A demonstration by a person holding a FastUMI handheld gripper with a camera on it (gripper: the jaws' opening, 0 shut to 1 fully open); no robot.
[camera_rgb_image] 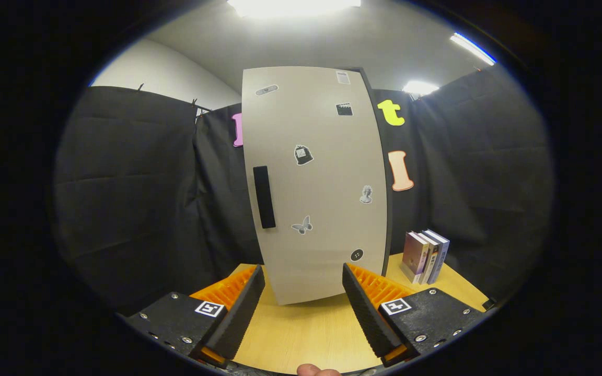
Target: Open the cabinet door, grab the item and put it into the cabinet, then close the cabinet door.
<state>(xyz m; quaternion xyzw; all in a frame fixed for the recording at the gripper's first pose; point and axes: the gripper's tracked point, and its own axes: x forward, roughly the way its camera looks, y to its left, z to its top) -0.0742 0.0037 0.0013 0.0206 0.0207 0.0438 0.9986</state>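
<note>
A tall beige cabinet [315, 183] stands on the wooden table [306, 329], just beyond my fingers. Its door is shut, dotted with small stickers, and carries a black vertical handle [264, 197] near its left edge. To the right of the cabinet three books [426, 256] stand upright side by side on the table. My gripper [303, 292] is open with nothing between its fingers, pointing at the lower part of the door, a short way off it.
Black cloth walls close in the booth behind and on both sides of the cabinet. The table's edges lie close to the cabinet's left side and beyond the books on the right. A fingertip [315, 371] of the person shows below the fingers.
</note>
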